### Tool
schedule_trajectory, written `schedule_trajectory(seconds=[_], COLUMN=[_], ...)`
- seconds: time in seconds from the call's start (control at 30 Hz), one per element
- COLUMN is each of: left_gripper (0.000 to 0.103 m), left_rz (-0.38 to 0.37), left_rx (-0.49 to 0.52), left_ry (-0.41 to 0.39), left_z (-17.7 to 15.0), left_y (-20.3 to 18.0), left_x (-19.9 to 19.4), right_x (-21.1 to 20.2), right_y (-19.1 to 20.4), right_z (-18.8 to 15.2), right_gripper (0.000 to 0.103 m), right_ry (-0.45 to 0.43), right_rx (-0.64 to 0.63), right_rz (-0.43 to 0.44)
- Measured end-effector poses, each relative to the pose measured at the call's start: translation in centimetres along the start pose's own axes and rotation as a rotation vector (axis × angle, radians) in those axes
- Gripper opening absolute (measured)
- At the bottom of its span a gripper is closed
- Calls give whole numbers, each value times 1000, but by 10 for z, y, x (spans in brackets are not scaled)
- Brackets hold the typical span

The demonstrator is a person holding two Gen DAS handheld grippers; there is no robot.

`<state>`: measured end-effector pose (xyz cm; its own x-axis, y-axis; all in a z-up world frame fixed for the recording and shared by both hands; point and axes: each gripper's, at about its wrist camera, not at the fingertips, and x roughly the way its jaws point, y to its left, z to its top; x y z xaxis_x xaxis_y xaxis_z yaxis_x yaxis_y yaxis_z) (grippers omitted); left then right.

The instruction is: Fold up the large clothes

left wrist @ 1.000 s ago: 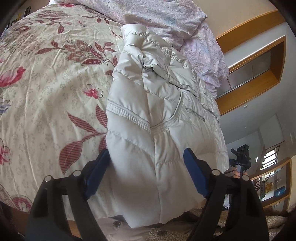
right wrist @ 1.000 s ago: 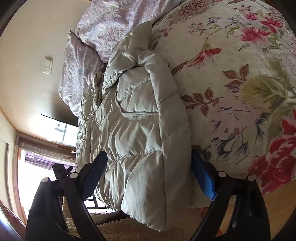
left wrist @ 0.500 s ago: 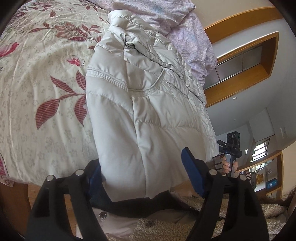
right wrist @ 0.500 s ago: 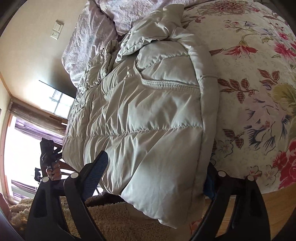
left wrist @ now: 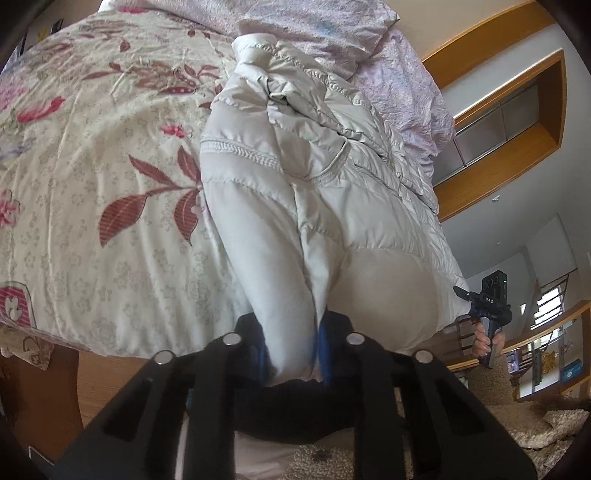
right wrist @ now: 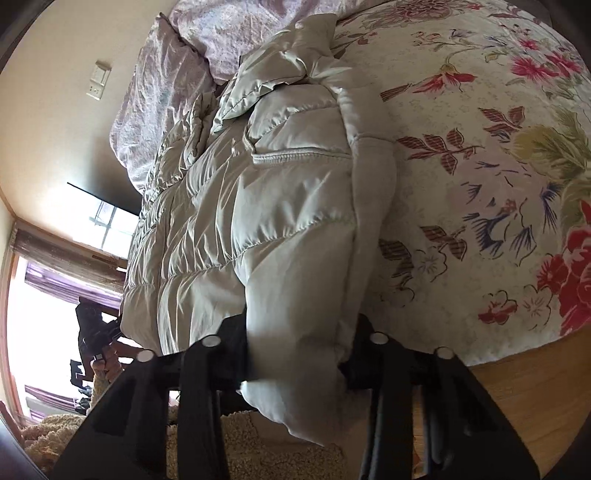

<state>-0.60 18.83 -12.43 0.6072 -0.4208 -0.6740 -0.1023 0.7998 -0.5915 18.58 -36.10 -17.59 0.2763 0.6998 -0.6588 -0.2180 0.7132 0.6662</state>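
Note:
A pale grey quilted puffer jacket (left wrist: 317, 162) lies along the edge of a bed, its sleeves folded in over the body. It also shows in the right wrist view (right wrist: 266, 206). My left gripper (left wrist: 291, 350) is shut on one bottom corner of the jacket's hem, which hangs over the bed edge. My right gripper (right wrist: 299, 350) is shut on the other bottom corner of the hem. The other gripper shows in each view, in the left wrist view (left wrist: 487, 302) and in the right wrist view (right wrist: 96, 332).
The bed has a cream floral cover (left wrist: 92, 177) and lilac pillows (left wrist: 332, 33) at its head. Its wooden frame (right wrist: 517, 406) shows below the cover. A shaggy beige rug (left wrist: 517, 424) lies on the floor. A window (right wrist: 110, 229) is beyond the bed.
Both grippers were open around the jacket's hem corners and have closed on them. The hem fabric is now bunched between each pair of fingers.

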Motion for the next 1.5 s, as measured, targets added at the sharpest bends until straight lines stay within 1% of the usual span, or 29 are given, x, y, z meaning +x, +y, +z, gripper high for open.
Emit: schedule_trajectory(seconds=[0.07,0.17,0.27,0.43,0.6,0.73,0.83,0.93,1.0,1.17,1.27,1.4,1.43,1.47,1.5], left_gripper=[15,15,15,15,15,15,15,15,15,16,16,17,18,19,22], left_rz=[16,16,16,-4,-47,-82,-94,-78,-53,-2,36,77,89,99,108], left_rx=[21,41,47,10,-13,-28,-30,-16,2,-7,-23,-42,-44,-45,-47], left_ry=[-39,-97,-154,-238,-326,-389,-431,-472,-497,-526,-532,-539,-539,-540,-542], left_z=[6,17,29,46,66,98,131,169,196,254,281,311,317,322,327], left_y=[-9,-18,-26,-30,-36,-46,-55,-66,-72,-70,-61,-44,-41,-37,-34], left_x=[-8,-22,-34,-48,-61,-65,-64,-58,-49,-14,11,41,50,57,65], right_x=[-4,-14,-29,-48,-59,-66,-67,-64,-58,-27,-4,29,38,45,53], right_y=[11,27,43,62,69,78,91,105,114,132,132,124,120,117,113], right_z=[1,5,11,21,34,56,86,118,144,206,238,271,279,286,293], right_gripper=[21,17,16,16,16,16,16,16,17,17,18,19,20,25,28], right_ry=[-43,-112,-212,-344,-446,-517,-567,-610,-635,-685,-690,-677,-670,-663,-653], right_rx=[-18,-50,-78,-102,-54,-28,-22,-26,-17,-9,20,68,91,110,143], right_rz=[-23,-24,-3,18,115,166,179,154,130,21,-23,-87,-102,-105,-108])
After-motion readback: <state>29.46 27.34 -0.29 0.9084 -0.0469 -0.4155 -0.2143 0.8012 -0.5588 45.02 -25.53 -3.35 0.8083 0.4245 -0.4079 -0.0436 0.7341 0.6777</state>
